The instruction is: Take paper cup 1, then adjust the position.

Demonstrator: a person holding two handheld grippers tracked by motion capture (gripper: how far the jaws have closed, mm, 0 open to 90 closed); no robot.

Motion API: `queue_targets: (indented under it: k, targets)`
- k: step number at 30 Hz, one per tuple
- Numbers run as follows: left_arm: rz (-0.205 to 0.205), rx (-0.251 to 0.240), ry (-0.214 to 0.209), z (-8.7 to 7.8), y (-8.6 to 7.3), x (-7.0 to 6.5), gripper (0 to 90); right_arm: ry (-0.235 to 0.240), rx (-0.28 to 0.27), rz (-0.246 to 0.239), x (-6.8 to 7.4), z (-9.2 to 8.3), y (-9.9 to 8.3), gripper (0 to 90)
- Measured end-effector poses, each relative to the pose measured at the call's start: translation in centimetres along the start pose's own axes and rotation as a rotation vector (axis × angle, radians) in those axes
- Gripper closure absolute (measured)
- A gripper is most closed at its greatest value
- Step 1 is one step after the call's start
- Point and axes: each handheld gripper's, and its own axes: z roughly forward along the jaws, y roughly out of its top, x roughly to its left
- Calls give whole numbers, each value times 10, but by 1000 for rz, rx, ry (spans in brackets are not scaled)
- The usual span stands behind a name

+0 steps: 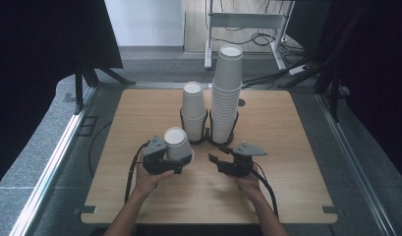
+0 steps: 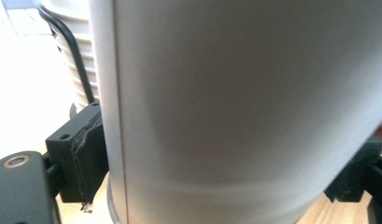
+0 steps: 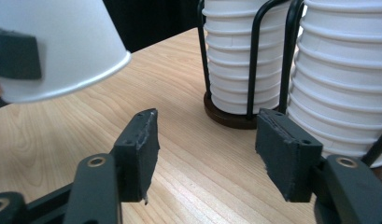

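The left claw is clenched around a single paper cup, held inverted clear of the counter, likely for stacking. The right claw waits released and empty beside the two racked stacks

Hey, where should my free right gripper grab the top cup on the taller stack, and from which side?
Grip the top cup of the taller stack by its side wall, just under the closed flat end. It sits upside down, high above the wire holder, so its tapered wall is exposed. Bring the open right gripper in level from the person's side, then lift straight up.
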Motion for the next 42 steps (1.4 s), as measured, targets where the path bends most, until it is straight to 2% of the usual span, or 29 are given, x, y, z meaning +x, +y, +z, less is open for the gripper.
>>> queue_targets:
  k: [4, 9, 15, 22, 27, 34, 41, 42]
  targets:
    - [-21, 2, -6, 1, -3, 1, 118, -11, 0, -18, 2, 0, 1, 363]
    - [-23, 19, 19, 3, -7, 3, 118, -17, -18, -27, 5, -6, 5, 328]
    - [13, 60, 42, 9, -10, -1, 118, -20, -28, -27, 6, -11, 6, 317]
    - [19, 95, 26, 16, -18, -3, 118, -16, -32, -22, 8, -12, 8, 301]
    - [25, 109, 36, 18, -19, -1, 119, 4, -40, -23, 12, -12, 8, 298]
    - [55, 138, 58, 20, -21, -4, 120, 42, -51, -19, 18, -10, 10, 280]
    - [100, 192, 76, 27, -24, -9, 120, 97, -72, -8, 26, -10, 15, 239]
    - [96, 199, 72, 28, -24, -11, 120, 107, -78, -8, 27, -10, 16, 237]
